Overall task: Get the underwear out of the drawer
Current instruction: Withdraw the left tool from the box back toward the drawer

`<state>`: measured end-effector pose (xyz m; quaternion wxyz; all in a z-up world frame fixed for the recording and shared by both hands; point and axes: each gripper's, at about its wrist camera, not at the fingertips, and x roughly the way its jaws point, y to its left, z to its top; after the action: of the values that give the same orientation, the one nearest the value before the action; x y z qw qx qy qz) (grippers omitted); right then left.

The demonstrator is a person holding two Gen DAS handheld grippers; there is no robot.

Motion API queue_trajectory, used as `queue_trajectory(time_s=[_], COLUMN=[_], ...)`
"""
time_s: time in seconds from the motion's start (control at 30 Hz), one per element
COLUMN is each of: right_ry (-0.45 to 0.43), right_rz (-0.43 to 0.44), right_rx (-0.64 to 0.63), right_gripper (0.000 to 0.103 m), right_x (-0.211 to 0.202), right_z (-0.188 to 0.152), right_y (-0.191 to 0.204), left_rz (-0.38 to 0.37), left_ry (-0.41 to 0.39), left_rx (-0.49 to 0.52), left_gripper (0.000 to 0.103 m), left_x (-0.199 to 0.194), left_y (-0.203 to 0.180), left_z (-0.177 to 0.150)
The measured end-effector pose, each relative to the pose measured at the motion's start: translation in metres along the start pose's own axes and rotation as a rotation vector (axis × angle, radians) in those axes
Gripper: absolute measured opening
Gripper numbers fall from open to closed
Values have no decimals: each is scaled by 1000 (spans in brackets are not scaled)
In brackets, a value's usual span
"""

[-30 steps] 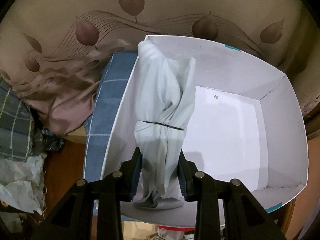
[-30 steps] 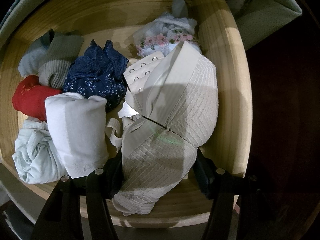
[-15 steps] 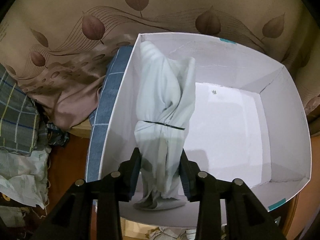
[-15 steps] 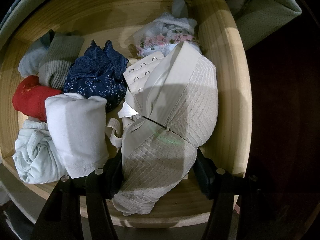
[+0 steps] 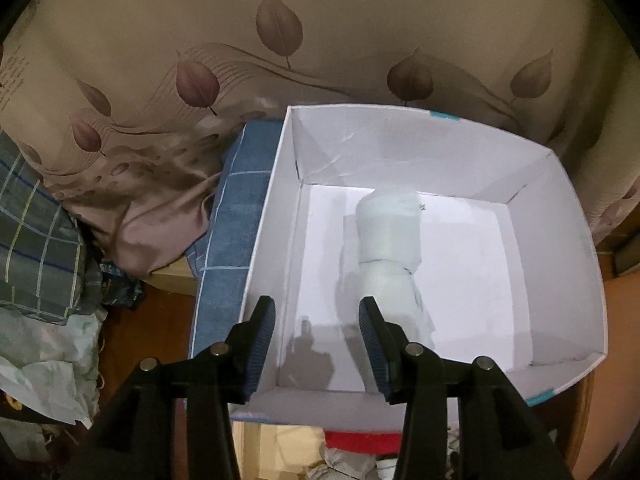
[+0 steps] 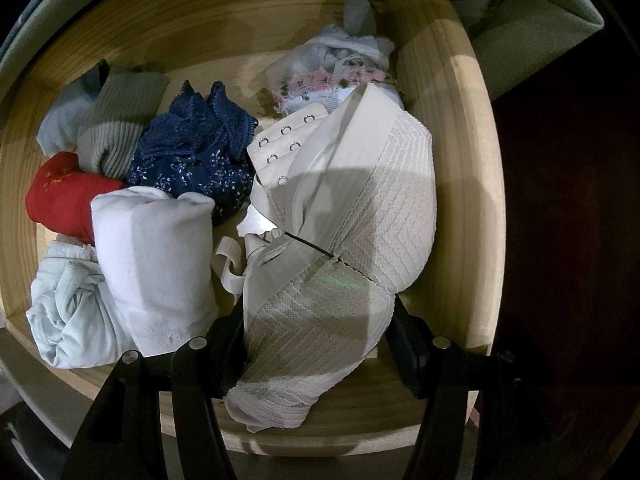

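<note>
The left tongs hung spread above the near-left corner of a white box; their jaws had just been opening, and nothing lay between them. A pale rolled garment lay loose on the box floor, near its middle. A blue checked cloth ran along the box's left wall.

The right tongs pinched a cream bra over the wooden drawer, near its right side. Left of it in the drawer sat a white roll, a navy lace piece and a red piece.
</note>
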<state>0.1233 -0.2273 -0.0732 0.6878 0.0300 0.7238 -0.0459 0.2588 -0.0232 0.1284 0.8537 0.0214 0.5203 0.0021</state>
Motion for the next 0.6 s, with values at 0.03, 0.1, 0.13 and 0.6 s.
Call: queue_trajectory(time_s=[0.03, 0.1, 0.13, 0.6], right_ry=[-2, -2, -2, -6], right_rz=[0, 0, 0, 1], right_rx=[-1, -1, -1, -1], right_gripper=[58, 58, 58, 58], right_x=[0, 0, 0, -1], right_z=[0, 0, 0, 0], right_y=[0, -1, -1, 0], left_rz=[-4, -11, -18, -39], left_ry=[-3, -2, 3, -76], left_rx=[1, 13, 29, 24], left_gripper=[44, 44, 45, 63], left_x=[-5, -13, -18, -59], left_y=[2, 3, 4, 29], left_z=[-2, -8, -13, -108])
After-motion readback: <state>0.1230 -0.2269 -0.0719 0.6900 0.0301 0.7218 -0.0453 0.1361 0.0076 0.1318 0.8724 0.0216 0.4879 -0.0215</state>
